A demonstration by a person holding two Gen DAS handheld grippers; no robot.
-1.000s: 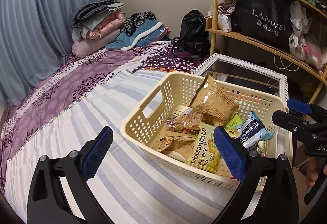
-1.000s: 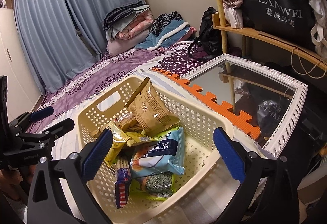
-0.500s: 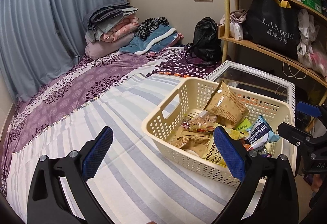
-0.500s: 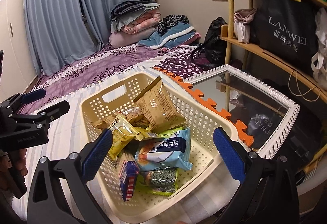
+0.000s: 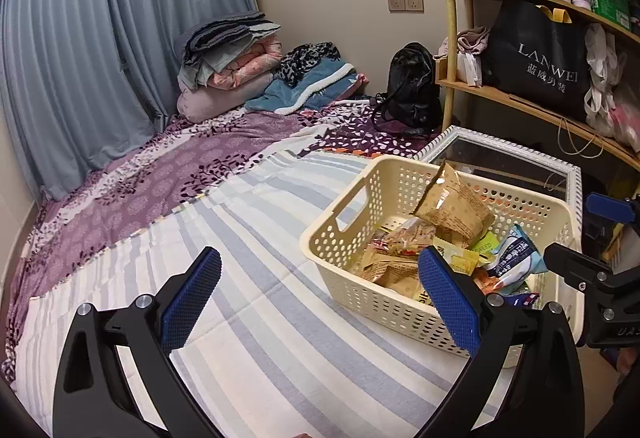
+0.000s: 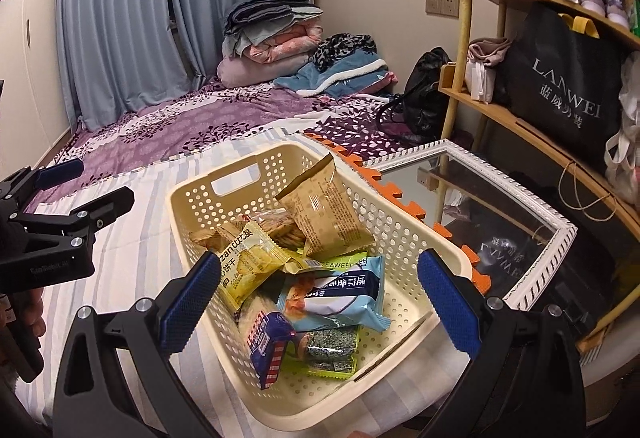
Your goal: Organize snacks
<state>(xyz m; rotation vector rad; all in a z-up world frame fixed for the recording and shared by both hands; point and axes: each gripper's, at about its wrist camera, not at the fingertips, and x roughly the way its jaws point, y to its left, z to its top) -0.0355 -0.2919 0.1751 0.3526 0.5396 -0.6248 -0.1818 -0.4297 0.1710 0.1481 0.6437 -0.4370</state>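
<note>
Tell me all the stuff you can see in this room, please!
basket: one, cream, on the striped sheet.
brown snack bag: one, leaning at the back of the basket.
yellow snack bag: one, left side of the basket.
light blue snack bag: one, middle of the basket.
seaweed pack: one, green, front of the basket.
dark blue packet: one, with red and white stripes, front of the basket.
striped sheet: one, blue and white, on the bed.
folded blankets: a pile, grey and pink, by the curtains.
backpack: one, black, by the shelf.
mirror: one, white frame, lying beside the basket.
shopping bag: one, black, on the shelf.
left gripper: open, empty.
right gripper: open, empty, over the basket.
</note>
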